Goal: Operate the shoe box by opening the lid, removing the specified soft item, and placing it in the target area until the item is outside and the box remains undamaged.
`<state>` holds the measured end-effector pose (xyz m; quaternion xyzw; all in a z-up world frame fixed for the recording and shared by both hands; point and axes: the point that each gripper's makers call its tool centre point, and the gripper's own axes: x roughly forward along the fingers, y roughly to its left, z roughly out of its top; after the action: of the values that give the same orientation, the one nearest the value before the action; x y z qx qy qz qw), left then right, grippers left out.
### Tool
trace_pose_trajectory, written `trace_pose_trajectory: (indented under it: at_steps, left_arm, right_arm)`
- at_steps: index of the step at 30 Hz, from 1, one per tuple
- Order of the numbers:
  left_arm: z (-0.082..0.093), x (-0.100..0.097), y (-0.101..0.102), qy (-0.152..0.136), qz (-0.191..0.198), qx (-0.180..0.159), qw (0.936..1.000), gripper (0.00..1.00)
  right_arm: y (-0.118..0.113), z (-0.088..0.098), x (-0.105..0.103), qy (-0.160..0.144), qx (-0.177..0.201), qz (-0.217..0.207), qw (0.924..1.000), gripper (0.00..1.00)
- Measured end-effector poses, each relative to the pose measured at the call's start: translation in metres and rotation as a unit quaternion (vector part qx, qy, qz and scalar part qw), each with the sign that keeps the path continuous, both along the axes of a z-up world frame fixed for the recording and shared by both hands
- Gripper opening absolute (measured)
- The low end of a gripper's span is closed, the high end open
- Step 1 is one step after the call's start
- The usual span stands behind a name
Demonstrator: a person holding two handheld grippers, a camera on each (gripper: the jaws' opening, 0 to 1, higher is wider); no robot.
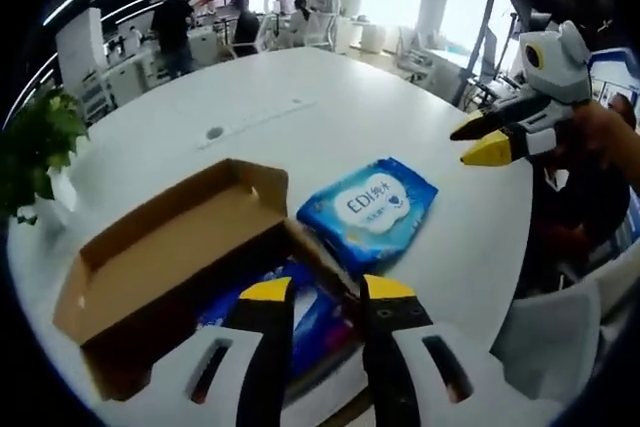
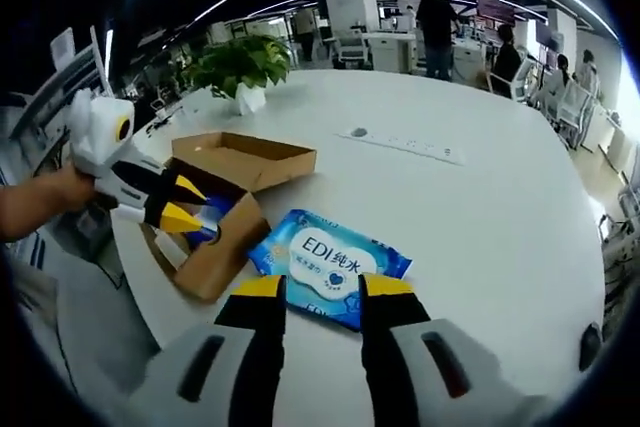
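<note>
The shoe box (image 1: 170,257) sits lower left in the left gripper view, lid open, with a blue wipes pack (image 2: 330,265) already out on the white table (image 2: 480,227) beside it. The left gripper (image 1: 328,292) hovers at the box's rim with jaws parted and empty; the right gripper (image 2: 322,285) hangs apart and empty above the pack. If that pack is the wanted item, back both off gently without knocking the cardboard wall.

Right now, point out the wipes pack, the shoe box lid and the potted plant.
wipes pack (image 2: 328,265), right gripper view, white label at its middle.
shoe box lid (image 1: 165,237), left gripper view, bare inner floor.
potted plant (image 2: 240,59), right gripper view, leaves.

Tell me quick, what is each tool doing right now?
Left tool: open, holding nothing, over the open shoe box.
Right tool: open, holding nothing, above the blue wipes pack.
</note>
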<state>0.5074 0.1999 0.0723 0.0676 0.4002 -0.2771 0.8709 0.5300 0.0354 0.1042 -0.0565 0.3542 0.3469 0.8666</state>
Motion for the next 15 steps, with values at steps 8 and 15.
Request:
trace_pose_trajectory:
  at_steps: [8,15]
  left_arm:
    - [0.002,-0.008,0.023,0.001,0.003,0.008,1.0000,0.27]
    - [-0.004,-0.018,0.038,0.017,0.002,0.011,0.9998,0.26]
  right_arm:
    - [0.022,0.007,-0.008,-0.005,-0.002,0.033,0.9995,0.28]
    - [0.045,0.010,-0.011,-0.008,-0.004,0.059,0.9982,0.27]
